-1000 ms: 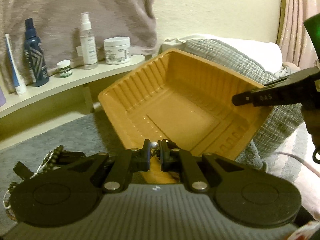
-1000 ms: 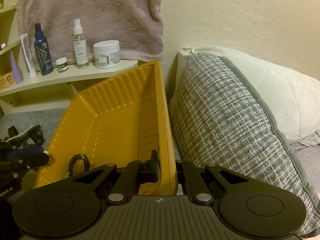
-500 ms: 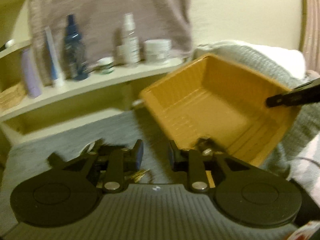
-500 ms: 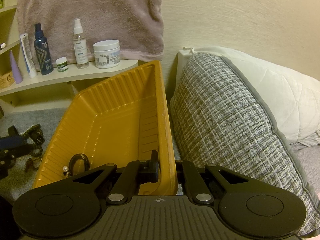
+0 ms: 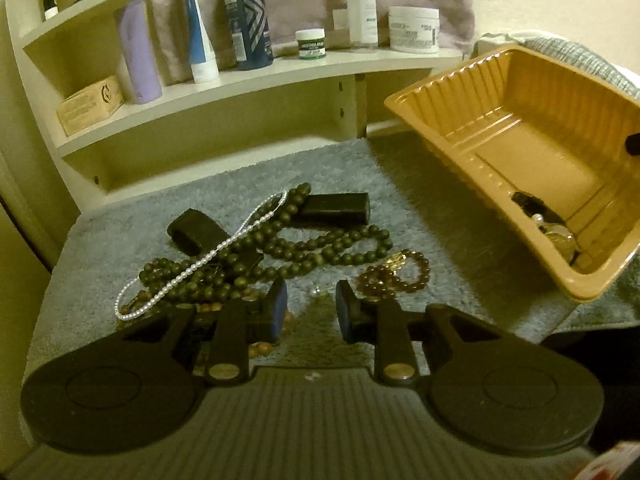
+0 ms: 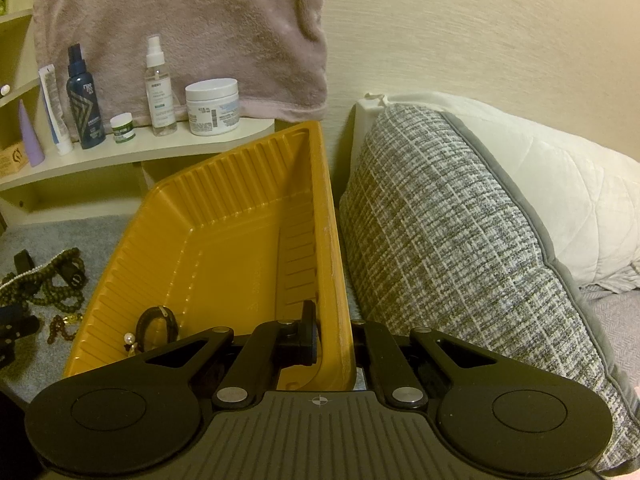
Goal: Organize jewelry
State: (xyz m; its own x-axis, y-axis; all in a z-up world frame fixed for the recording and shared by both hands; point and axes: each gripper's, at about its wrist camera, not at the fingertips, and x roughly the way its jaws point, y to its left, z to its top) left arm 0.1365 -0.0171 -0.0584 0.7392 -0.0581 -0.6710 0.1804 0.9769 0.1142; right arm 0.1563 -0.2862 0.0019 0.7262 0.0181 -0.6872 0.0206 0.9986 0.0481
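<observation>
My right gripper (image 6: 334, 332) is shut on the right wall of the yellow tray (image 6: 224, 240) and holds it tilted; the tray also shows in the left wrist view (image 5: 500, 92). A black band and a pearl earring (image 6: 156, 328) lie in its low corner. My left gripper (image 5: 310, 308) is open and empty, just above the grey mat. Ahead of it lie dark green bead strands (image 5: 288, 244), a white pearl string (image 5: 200, 260), a black watch strap (image 5: 334, 208) and a reddish-brown bead bracelet (image 5: 394, 274) by the right finger.
A cream shelf (image 5: 248, 80) behind the mat carries bottles, tubes and jars (image 5: 414, 28). A pink towel (image 6: 192, 28) hangs on the wall. A checked grey cushion (image 6: 452, 248) and white pillow stand right of the tray.
My left gripper let go of the pearl earring into the tray, opened, and swung left and down over the jewelry pile. The right gripper and tray have held still.
</observation>
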